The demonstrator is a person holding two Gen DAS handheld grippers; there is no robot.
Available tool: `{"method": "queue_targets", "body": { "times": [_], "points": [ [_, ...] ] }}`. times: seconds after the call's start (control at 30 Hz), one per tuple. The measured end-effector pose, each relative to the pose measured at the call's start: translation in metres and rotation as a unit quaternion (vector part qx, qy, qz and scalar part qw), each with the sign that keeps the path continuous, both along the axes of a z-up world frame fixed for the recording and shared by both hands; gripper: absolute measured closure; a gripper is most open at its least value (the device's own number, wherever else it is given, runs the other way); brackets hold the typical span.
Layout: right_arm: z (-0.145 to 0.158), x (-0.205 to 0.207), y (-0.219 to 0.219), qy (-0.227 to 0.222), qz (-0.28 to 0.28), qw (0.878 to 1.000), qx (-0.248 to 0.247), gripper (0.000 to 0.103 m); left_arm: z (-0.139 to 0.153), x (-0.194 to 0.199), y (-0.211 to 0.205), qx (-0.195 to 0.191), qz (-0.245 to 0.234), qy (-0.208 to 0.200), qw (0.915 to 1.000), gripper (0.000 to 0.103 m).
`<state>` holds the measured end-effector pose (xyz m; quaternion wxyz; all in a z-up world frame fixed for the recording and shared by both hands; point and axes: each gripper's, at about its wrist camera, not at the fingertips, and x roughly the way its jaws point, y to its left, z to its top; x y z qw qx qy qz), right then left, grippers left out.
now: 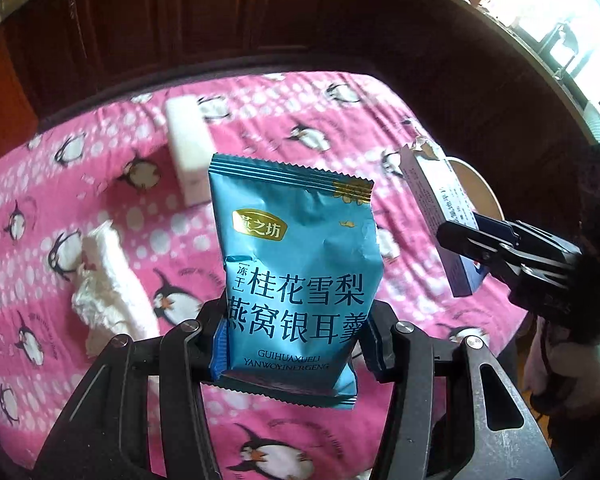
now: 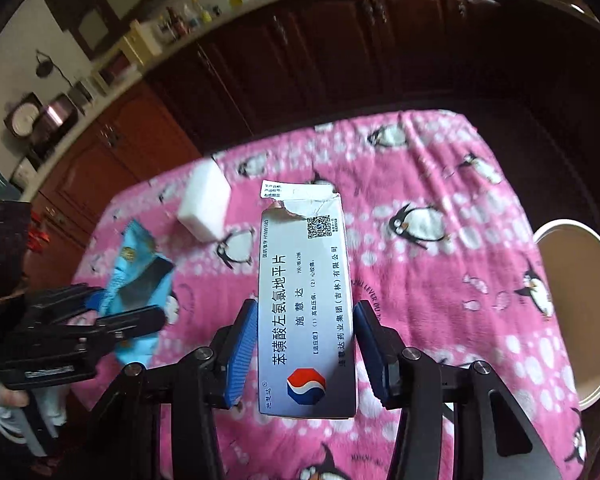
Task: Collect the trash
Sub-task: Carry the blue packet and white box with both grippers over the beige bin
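Note:
Upright between the blue pads of my left gripper (image 1: 296,344) stands a blue snack packet (image 1: 296,260), gripped near its bottom and lifted above the table. My right gripper (image 2: 306,344) is shut on a white and blue medicine box (image 2: 306,300) with a torn top flap, also held off the table. The other hand's tool shows in each view. The right gripper (image 1: 464,232) carries the box (image 1: 440,208) at the right. The left gripper (image 2: 116,304) carries the packet (image 2: 140,272) at the left. A crumpled white tissue (image 1: 104,280) lies on the cloth.
A pink penguin-print cloth (image 2: 440,168) covers the table. A white rectangular block (image 2: 204,204) lies near its far side. A round white bin with a tan inside (image 2: 576,320) stands off the table's right edge. Dark wooden cabinets (image 2: 320,48) run behind.

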<state>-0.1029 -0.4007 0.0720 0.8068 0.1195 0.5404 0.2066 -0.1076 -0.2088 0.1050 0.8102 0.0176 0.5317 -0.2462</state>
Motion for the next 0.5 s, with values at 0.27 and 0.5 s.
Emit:
{"method": "queue_targets", "body": {
  "times": [0.27,0.5],
  "points": [
    [0.02,-0.012,-0.033,-0.019,-0.031,0.999,0.007,0.056,0.012,-0.006,-0.038,0.009,-0.022,-0.023,0.9995,0.053],
    [0.026,-0.019,-0.065,-0.024,-0.06,0.998,0.005,0.056,0.021,-0.008,-0.063,0.005,-0.042,-0.028,0.9987,0.053]
  ]
}}
